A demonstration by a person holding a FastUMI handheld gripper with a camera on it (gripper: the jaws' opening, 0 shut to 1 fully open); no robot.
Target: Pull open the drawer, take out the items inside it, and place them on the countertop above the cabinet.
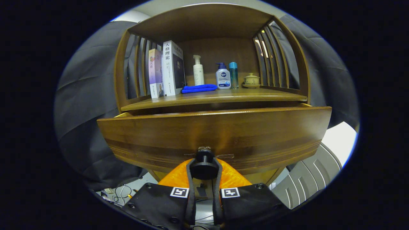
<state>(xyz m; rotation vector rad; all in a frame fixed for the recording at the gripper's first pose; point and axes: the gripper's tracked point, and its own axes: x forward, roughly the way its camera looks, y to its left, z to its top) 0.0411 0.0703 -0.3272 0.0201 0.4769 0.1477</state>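
Observation:
A wooden cabinet fills the view. Its drawer [214,134] stands pulled out toward me, its front panel ahead of the cabinet body. My gripper [204,169] is shut on the drawer's dark round knob [204,167], one finger on each side of it. The drawer's inside is hidden behind its front panel. The countertop [255,95] above the drawer carries two upright books [166,70], a folded blue cloth [199,88], a white pump bottle [198,71], a second pump bottle [223,76], a teal-capped bottle [233,75] and a small lidded ceramic cup [251,80].
Slatted side walls and a wooden roof enclose the countertop space. Bare countertop lies along its front edge and at the right, in front of the cup. A grey ribbed object [306,179] sits low to the right of the cabinet. Cables [119,193] lie on the floor at the left.

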